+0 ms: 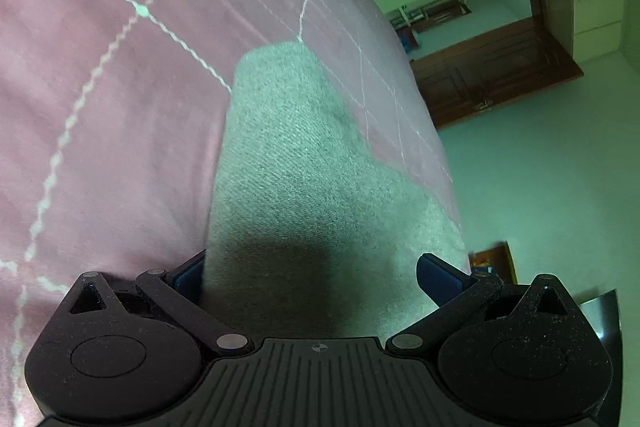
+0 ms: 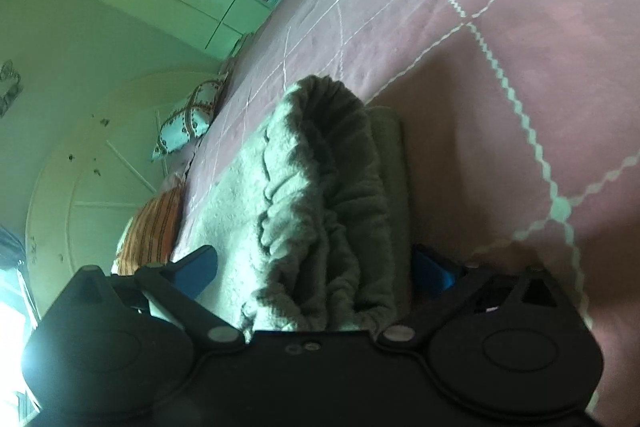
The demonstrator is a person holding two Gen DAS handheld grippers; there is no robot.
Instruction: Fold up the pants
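Grey knit pants (image 1: 296, 163) lie on a pink bedspread (image 1: 100, 99). In the left wrist view a pant leg runs away from me, and my left gripper (image 1: 316, 277) is open with its blue pads either side of the cloth. In the right wrist view the gathered elastic waistband (image 2: 340, 163) stands bunched up on the bedspread (image 2: 520, 47). My right gripper (image 2: 320, 267) is open, its jaws wide on both sides of the waistband. Neither gripper pinches the fabric.
The bed edge (image 1: 432, 131) falls to a pale floor on the right in the left wrist view, with a wooden door (image 1: 492, 75) and cabinets beyond. Pillows (image 2: 188, 123) lie by the bed's far side in the right wrist view.
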